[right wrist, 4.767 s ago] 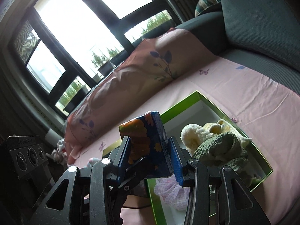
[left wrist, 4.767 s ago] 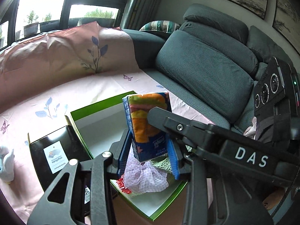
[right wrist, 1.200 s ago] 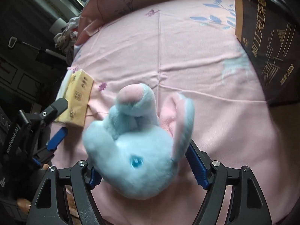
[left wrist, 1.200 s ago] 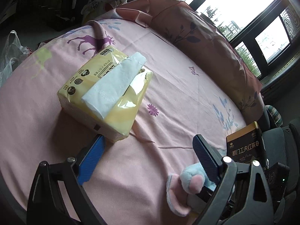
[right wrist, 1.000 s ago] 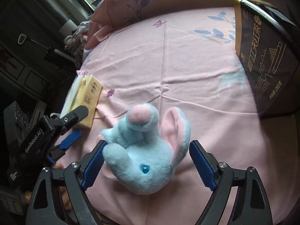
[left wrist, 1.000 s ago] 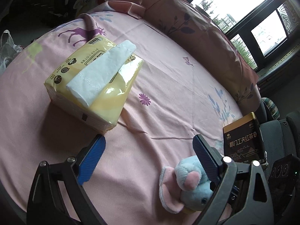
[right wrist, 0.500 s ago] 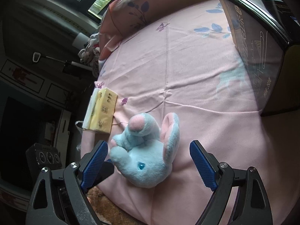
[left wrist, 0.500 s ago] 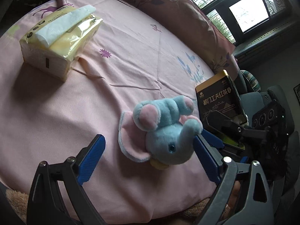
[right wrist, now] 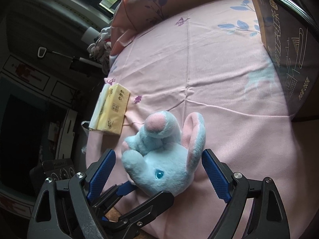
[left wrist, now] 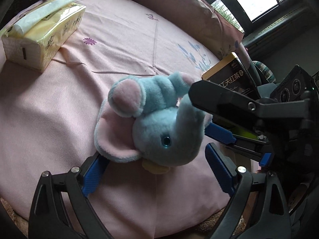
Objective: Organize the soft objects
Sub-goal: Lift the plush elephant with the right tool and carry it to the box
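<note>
Plush elephant [left wrist: 165,133], one, between two spread tongs, left [left wrist: 157,171], right [right wrist: 157,172]; one tissue pack [left wrist: 39,31]; seemingly untouched.

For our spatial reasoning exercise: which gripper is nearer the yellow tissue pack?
Left. The left gripper straddles the plush elephant from the side of the tissue pack; the right gripper straddles it from the far side.

You've got a fuzzy plush elephant [left wrist: 159,125] with a glossy bead eye, lying on matt pink cotton-like cloth [left wrist: 129,39], creased in places. The tissue pack [left wrist: 41,27] wears shiny yellow plastic film with soft white paper showing. The dark box [right wrist: 287,45] looks smooth and glossy. Your gripper pads [right wrist: 102,171] are ribbed blue plastic
</note>
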### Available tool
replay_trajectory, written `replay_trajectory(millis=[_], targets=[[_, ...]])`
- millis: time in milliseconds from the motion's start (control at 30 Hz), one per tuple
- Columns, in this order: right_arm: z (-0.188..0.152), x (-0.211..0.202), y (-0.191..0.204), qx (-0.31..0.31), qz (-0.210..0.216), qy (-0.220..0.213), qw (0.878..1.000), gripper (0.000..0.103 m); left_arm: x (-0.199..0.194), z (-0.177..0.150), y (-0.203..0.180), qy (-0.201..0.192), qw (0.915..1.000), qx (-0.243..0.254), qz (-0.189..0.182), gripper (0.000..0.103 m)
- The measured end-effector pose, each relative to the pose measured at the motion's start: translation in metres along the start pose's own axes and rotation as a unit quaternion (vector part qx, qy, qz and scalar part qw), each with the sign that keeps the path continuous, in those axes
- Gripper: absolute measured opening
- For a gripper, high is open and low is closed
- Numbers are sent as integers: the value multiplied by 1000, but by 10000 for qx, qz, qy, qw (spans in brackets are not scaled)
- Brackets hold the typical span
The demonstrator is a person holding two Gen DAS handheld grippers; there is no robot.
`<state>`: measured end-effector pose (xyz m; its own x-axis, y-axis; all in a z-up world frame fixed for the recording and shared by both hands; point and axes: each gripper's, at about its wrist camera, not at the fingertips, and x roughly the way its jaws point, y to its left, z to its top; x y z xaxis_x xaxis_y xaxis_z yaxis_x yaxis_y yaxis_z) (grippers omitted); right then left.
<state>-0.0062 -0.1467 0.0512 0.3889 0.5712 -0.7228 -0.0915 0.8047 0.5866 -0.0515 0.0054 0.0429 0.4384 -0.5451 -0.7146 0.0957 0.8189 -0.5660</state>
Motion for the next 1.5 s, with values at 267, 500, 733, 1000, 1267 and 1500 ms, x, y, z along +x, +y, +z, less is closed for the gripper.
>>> replay_trajectory(millis=[267,500,733,1000,1267,1500], targets=[[-2,5,9,-325,6,18,9995,74,0,6,-1,-234,9997,76,14,74],[-4,1,12,-449,-53,-48,9990,66,-9,7,-28,-578,9952,599,510,60],[-8,-60,27,-724,355,-823,9933,66,-46,8,-81,-1281,9780,1516,649,60],[-16,-134,31,-763,630,-1729,9800,66,-78,6,-124,-1641,9660,1976,292,60],[-15,-183,15,-614,585,-2447,9659,66,-75,10,-176,-1773,9496,2580,145,60],[-14,-209,-13,-236,552,-2949,9537,66,-58,10,-215,-1726,9353,3089,35,60]])
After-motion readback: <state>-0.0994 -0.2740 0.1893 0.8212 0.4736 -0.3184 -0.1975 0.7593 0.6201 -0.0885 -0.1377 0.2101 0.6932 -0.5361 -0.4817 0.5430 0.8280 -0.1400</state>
